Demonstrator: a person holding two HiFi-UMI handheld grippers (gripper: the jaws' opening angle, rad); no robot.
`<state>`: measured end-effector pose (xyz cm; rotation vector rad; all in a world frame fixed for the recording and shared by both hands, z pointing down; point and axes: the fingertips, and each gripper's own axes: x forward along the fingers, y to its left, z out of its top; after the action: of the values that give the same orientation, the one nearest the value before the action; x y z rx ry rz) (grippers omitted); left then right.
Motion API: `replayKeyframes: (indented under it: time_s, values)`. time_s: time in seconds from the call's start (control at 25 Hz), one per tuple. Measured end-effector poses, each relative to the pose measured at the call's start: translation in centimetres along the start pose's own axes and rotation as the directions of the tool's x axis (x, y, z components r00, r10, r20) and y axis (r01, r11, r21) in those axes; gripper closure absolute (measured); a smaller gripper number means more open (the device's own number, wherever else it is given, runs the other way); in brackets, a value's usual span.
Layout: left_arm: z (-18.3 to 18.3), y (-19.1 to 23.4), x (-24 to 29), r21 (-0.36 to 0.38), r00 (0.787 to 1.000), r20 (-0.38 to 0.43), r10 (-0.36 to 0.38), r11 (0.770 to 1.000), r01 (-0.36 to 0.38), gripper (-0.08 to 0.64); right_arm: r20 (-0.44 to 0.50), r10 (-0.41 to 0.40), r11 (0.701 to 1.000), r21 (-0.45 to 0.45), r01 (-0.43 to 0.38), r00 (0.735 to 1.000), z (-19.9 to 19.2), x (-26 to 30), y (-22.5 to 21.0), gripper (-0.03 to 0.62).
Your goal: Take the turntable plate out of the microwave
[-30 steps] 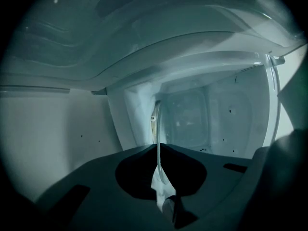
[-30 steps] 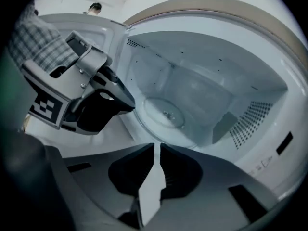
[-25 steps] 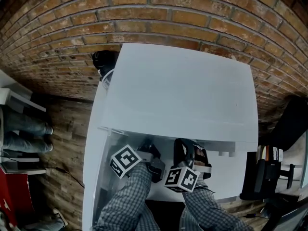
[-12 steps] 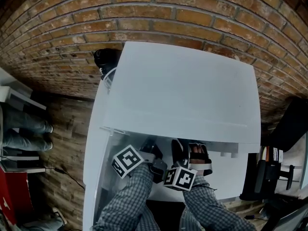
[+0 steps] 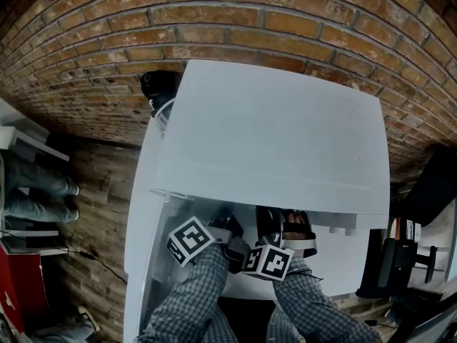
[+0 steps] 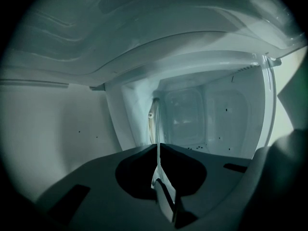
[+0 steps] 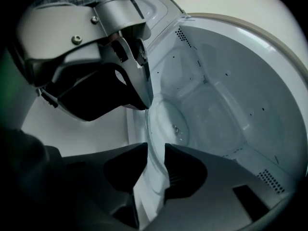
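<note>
With the left tool (image 6: 158, 146) clenched on the rim of the turntable plate (image 7: 173, 124) inside the microwave (image 5: 271, 134), we seat the right tool (image 7: 154, 149), its jaws just now narrowing astride that rim but not yet pressing, squarely on the glass before drawing it out level.

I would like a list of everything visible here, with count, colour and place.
microwave: one, white, before the wall.
turntable plate: one, clear glass, inside the microwave.
brick wall: one, red-brown, behind.
floor: one, brown wood, left.
dark object: one, black, behind the microwave.
bystander's legs: two, blue jeans, far left.
left gripper: one, dark grey, shut on the plate's rim.
right gripper: one, dark grey, jaws just opened, then narrowed slightly; rim between them, ungripped.
sleeves: two, checked, bottom.
</note>
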<state>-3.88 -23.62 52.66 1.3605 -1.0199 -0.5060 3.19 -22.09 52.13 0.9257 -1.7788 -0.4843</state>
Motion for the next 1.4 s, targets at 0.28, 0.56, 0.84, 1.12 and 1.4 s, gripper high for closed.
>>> replayKeyframes:
  time_s: [0.28,0.56,0.84,1.12,1.4]
  values:
    - [0.2,0.0,0.0,0.0,1.0,0.01,-0.005,1.0,0.005,0.532,-0.001,-0.006,0.995,-0.1,0.006,1.0,0.4,0.3,0.8,0.54]
    - [0.3,-0.7,0.8,-0.014,0.998,0.012,-0.057,0.998,0.057,0.531,0.026,-0.027,0.995,-0.093,0.029,0.999,0.9,-0.3,0.7,0.543]
    - [1.0,-1.1,2.0,-0.026,0.996,0.027,-0.079,0.996,0.08,0.531,0.054,-0.024,0.996,-0.082,0.029,0.998,1.6,-0.7,0.5,0.546]
    - [0.8,-1.2,1.9,-0.035,0.997,0.019,-0.081,0.996,0.082,0.531,0.064,-0.036,0.999,-0.037,0.038,0.997,0.5,-2.7,0.9,0.546]
    - [0.7,-1.2,1.7,-0.037,0.996,0.014,-0.088,0.995,0.088,0.531,0.446,0.097,0.184,0.87,-0.457,0.89,0.0,-6.1,1.6,0.549]
